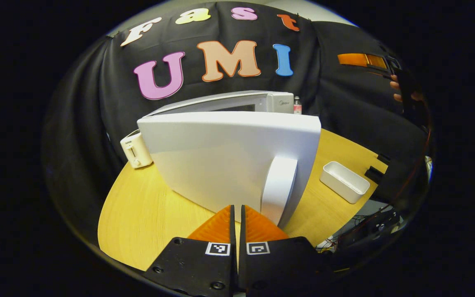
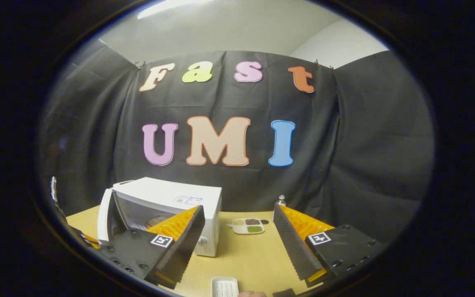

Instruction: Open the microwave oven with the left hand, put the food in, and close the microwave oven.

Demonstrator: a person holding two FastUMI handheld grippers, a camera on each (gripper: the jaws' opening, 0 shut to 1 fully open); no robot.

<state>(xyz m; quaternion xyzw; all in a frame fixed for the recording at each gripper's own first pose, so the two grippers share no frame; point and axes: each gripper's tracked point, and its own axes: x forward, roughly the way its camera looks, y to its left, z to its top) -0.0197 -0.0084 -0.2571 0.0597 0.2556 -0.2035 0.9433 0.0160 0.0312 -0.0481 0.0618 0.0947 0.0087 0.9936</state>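
door-opening is the step in hand, by my reading: the microwave oven (image 2: 171, 210) stands on the bench (image 2: 245, 255) with its door (image 1: 229, 161) swung out, and the left hand-held gripper (image 1: 237, 218) sits right at the door's handle (image 1: 278, 187), just to the handle's left, its two fingers pressed together with nothing between them. whether it touches the handle i cannot tell.

right hand-held gripper (image 2: 237, 243) hovers in front of the microwave oven, fingers spread wide and empty. the food, a compartment tray (image 2: 248, 226), lies on the bench just right of the microwave oven, near the wall and apart from both grippers. a white tub (image 1: 344, 181) rests on the bench right of the door, and a small toaster (image 1: 136, 150) stands left of it; a bottle (image 1: 297, 105) peeks from behind the oven.

next move, i judge: with the door wide enough, the right gripper must reach past the microwave oven's front corner to the tray, close on its rim and keep it level while carrying it into the cavity.
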